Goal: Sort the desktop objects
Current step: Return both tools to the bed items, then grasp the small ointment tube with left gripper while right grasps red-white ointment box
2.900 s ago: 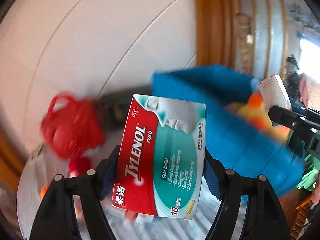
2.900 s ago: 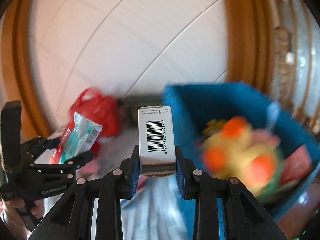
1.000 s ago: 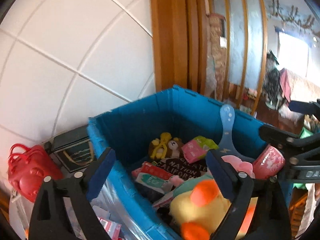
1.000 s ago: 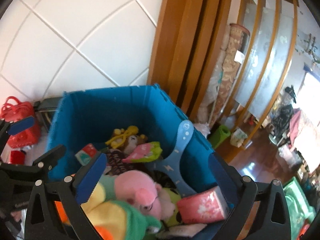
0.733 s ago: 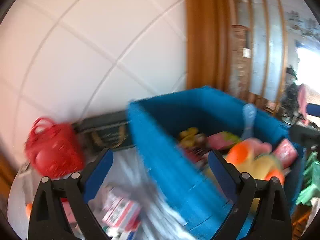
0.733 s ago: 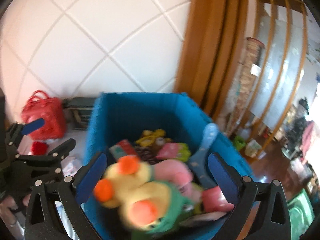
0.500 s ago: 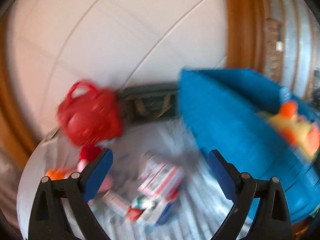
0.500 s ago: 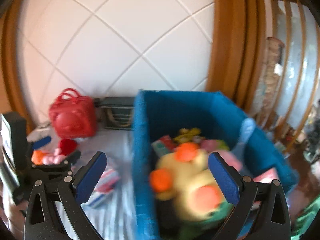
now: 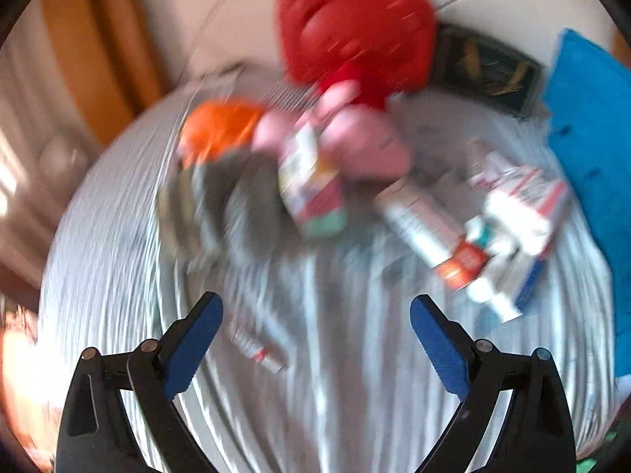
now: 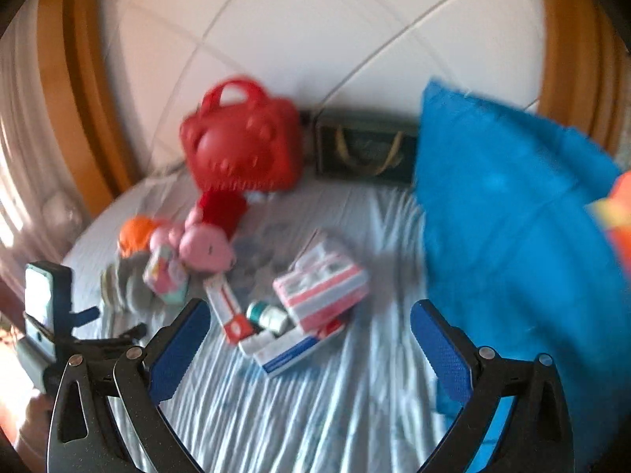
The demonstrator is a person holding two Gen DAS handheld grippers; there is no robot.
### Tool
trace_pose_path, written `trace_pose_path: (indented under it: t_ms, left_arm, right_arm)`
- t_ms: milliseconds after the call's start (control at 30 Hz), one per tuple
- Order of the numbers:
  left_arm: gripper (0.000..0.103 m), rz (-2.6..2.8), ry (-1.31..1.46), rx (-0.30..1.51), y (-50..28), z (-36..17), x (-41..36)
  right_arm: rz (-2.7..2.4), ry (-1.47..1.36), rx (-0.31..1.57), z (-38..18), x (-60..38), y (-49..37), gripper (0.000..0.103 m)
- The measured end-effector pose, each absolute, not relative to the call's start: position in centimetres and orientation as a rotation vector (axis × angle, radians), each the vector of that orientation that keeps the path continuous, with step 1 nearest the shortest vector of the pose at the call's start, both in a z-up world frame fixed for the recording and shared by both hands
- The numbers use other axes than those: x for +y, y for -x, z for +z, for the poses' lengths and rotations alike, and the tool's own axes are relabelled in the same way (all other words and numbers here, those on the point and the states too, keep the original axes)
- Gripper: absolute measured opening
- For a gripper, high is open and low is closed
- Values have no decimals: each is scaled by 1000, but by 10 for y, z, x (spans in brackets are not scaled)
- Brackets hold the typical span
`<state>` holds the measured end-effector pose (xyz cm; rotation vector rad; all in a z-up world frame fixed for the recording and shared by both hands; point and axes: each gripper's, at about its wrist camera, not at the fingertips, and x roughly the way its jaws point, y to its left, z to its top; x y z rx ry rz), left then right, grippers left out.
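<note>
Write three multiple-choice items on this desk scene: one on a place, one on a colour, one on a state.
1. Where is the dark box?
A. between the handbag and the bin
B. inside the bin
C. in a gripper

2. What colour is the bin?
A. green
B. blue
C. yellow

3. How is the right gripper?
A. shut on a carton
B. shut, empty
C. open, empty

Answers:
1 A, it stands between them at the wall.
2 B, its wall is blue.
3 C, its jaws stand wide apart with nothing between.
</note>
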<state>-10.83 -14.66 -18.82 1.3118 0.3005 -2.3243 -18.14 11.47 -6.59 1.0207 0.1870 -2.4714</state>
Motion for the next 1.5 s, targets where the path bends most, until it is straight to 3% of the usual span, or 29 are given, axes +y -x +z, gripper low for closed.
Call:
trace_pose_path:
  t_ms: [100, 300, 367, 600, 667, 733, 800, 1000, 1233, 1300, 1500]
  left_arm:
    - [88, -2252, -1346, 435, 94, -219, -164]
    - [53, -2114, -1328, 644, 77, -255, -181]
    - [41, -2087, -1320, 667, 74, -261, -182]
    - [16, -2063, -1298, 591, 74, -265, -176]
    - [14, -2065, -1296, 596, 73, -264, -175]
    - [14, -2072, -1294, 575, 72, -263, -172]
    - [14, -2078, -1294, 560, 72, -262, -172]
    - [14, -2086, -1278, 551, 67, -256, -178]
    - [14, -2137, -1221, 523, 65, -232, -183]
    - [14, -2151, -1223, 512, 64, -229, -182]
    - [13, -2193, -1229, 489, 85, -227, -180]
  right_arm:
    - [-2411, -1071, 239, -102, 96, 192, 103]
    - [-2239, -1172, 369, -167, 60, 209, 103]
    - [-2185, -1188, 400, -181, 48, 214, 103]
    - [-2044, -1201, 449, -210, 11, 232, 103]
    - [-2012, -1207, 456, -216, 2, 237, 102]
    - [-1988, -1209, 477, -220, -9, 241, 86]
    - [-1961, -1212, 488, -225, -21, 246, 61]
    - [-1902, -1233, 546, -240, -49, 259, 53]
    - [-1878, -1239, 612, -250, -72, 268, 53]
    - [-1862, -1260, 610, -256, -75, 270, 43]
    - [-1854, -1241, 636, -256, -81, 260, 41]
